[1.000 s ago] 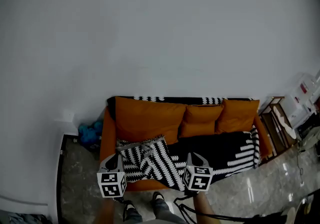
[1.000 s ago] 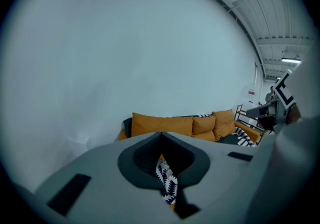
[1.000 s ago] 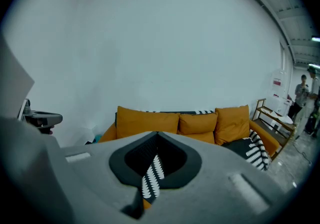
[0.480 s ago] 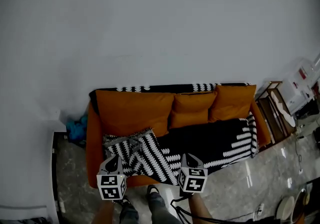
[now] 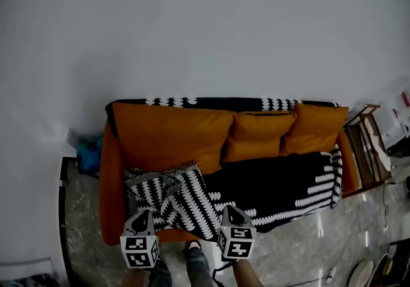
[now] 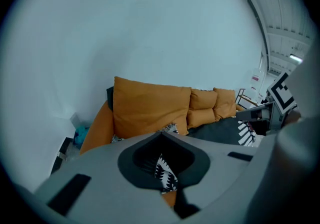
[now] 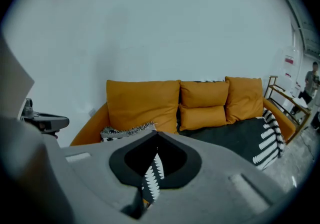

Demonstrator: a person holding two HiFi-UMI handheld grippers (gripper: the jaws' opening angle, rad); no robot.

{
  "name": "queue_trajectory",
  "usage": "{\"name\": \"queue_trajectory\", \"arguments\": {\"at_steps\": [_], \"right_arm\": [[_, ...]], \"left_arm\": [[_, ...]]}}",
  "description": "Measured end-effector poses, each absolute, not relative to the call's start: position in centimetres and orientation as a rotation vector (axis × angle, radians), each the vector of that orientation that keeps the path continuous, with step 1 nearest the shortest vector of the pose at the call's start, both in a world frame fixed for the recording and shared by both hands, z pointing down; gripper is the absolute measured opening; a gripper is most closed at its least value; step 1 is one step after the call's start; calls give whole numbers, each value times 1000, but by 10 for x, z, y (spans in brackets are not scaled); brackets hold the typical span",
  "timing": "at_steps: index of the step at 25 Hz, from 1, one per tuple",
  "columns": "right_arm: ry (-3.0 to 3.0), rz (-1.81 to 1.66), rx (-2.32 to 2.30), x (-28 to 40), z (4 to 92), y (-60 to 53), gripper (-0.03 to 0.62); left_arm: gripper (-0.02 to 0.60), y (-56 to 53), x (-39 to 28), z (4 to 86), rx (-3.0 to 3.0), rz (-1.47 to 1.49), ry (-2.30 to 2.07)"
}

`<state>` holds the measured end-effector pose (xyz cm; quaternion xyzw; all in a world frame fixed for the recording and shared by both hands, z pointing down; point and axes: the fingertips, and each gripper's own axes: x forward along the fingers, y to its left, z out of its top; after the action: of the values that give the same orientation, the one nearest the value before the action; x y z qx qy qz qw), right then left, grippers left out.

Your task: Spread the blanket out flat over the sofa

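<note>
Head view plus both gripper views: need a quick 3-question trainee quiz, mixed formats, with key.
1. True or false: the blanket lies flat over the whole sofa.
2. What are the left gripper and the right gripper shut on? A: an orange cushion. B: the blanket's front edge. C: nothing.
3. Fill in: in the head view, the bunched folds sit at the sofa's ___ end.

Key: 1 false; 2 B; 3 left.
</note>
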<state>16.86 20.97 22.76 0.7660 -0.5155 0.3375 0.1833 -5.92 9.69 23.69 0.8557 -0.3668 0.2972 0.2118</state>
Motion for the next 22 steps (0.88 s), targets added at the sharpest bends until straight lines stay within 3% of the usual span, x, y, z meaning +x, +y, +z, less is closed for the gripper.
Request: {"name": "queue_trajectory", "arguments": {"at_steps": [22], "right_arm": [[-1440,985,1984,205,431,151,5]], "left_arm": [[5,48,-55,449,2191,845,-1145]]}}
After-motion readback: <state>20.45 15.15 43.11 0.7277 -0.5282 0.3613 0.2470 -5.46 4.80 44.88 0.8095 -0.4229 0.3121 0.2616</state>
